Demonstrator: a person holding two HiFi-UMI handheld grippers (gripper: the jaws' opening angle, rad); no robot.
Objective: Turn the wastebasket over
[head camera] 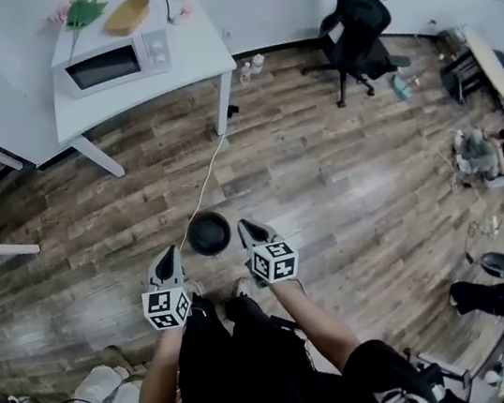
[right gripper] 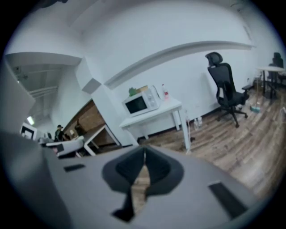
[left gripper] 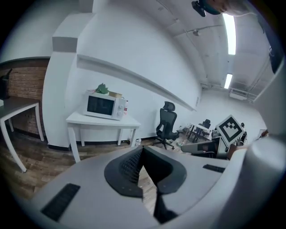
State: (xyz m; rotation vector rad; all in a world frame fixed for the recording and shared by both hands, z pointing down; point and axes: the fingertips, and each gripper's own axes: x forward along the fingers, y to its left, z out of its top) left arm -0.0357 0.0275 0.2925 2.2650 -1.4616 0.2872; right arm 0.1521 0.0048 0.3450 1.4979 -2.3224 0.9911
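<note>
In the head view the wastebasket, small, round and black, stands on the wooden floor right in front of the person's feet. From straight above I cannot tell which end is up. My left gripper hangs to its left and my right gripper to its right. Both are well above the floor and neither touches the basket. In the left gripper view the jaws are shut with nothing between them. The right gripper view shows the same of my right gripper. The basket is in neither gripper view.
A white table with a microwave stands ahead by the wall. A white cable runs from it across the floor to the basket. A black office chair is at the far right. Bags and clutter line the right side.
</note>
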